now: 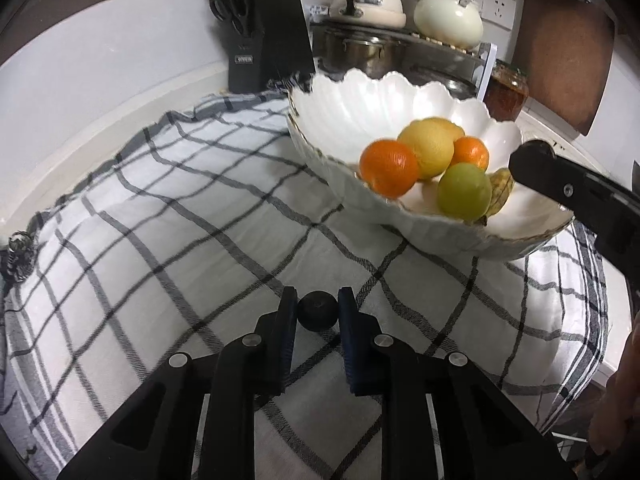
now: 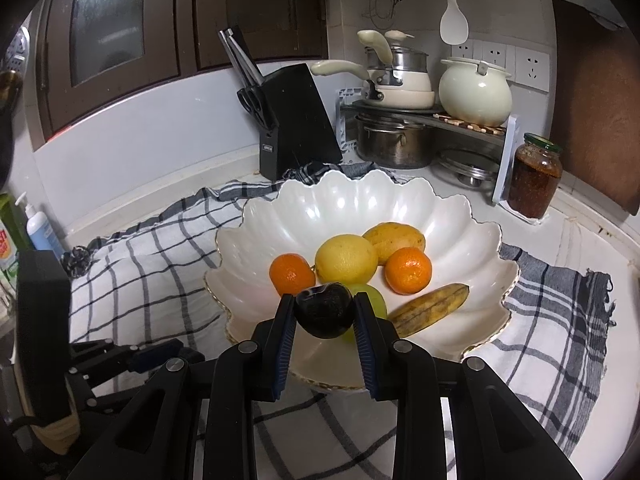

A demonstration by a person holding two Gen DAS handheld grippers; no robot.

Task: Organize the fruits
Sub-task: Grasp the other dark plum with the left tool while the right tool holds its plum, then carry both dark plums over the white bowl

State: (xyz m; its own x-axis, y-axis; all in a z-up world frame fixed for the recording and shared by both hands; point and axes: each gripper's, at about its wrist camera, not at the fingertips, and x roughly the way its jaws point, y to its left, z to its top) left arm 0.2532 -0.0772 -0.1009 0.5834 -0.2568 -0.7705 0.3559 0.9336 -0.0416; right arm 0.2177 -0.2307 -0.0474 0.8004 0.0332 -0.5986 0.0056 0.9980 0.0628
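left gripper (image 1: 318, 312) pinched tight on small dark berry (image 1: 317, 313) low over checked cloth (image 1: 160, 220); lift straight, swing right over bowl (image 2: 472, 240). right gripper (image 2: 323, 312) clamps dark plum (image 2: 324, 311) above bowl's near rim, lower before letting go.

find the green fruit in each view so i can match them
Left wrist: green fruit at the near right of the bowl, in front of the lemon.
Right wrist: green fruit low centre, mostly hidden behind the dark fruit.
Shared landmark: knife block.
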